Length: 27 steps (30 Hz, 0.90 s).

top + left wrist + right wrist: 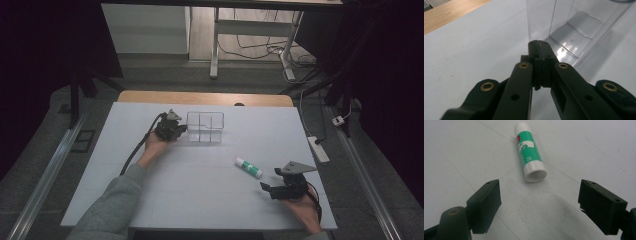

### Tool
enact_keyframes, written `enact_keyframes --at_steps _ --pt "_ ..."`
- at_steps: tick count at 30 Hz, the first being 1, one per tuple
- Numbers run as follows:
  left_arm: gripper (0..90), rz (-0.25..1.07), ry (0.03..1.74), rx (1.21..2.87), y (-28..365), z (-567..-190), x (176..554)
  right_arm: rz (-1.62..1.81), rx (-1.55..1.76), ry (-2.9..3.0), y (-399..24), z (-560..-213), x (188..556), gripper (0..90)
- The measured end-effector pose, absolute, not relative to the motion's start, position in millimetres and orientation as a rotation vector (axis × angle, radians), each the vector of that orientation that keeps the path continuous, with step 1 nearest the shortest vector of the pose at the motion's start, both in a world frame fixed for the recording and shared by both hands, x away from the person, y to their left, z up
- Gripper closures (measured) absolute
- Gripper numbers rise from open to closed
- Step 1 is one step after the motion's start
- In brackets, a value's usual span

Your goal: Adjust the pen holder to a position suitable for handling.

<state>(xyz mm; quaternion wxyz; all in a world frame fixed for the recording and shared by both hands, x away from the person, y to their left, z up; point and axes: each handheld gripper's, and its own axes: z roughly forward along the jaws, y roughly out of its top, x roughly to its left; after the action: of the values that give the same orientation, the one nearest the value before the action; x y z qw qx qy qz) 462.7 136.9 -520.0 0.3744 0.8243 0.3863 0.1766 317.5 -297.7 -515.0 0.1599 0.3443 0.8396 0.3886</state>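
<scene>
A green and white glue stick (248,167) lies on its side on the white board, right of centre. In the right gripper view the glue stick (529,152) lies just ahead of my right gripper (539,192), base end nearest. That gripper's jaws stand wide open with nothing between them. My right gripper (268,189) sits low near the board's front right, pointing left. A clear divided organiser box (205,127) stands at the back centre. My left gripper (183,129) is shut, its tips (539,43) right at the clear box's (574,30) near wall; no grip on the wall shows.
The white board (200,200) covers a wooden table (200,97). A power strip (318,149) and cables lie on the floor at the right. Metal rails run along both sides, and desk legs (215,45) stand beyond the table.
</scene>
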Motion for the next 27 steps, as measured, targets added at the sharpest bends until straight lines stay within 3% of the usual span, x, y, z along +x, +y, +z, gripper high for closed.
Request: enact_keyframes --at_steps 18,27 --pt "88.2 0.440 0.960 2.117 144 -512 459 1.136 0.979 2.387 -300 -513 315 17.8" --pt "88.1 0.440 0.964 2.085 171 -496 430 1.136 0.980 2.379 -302 -513 314 17.9"
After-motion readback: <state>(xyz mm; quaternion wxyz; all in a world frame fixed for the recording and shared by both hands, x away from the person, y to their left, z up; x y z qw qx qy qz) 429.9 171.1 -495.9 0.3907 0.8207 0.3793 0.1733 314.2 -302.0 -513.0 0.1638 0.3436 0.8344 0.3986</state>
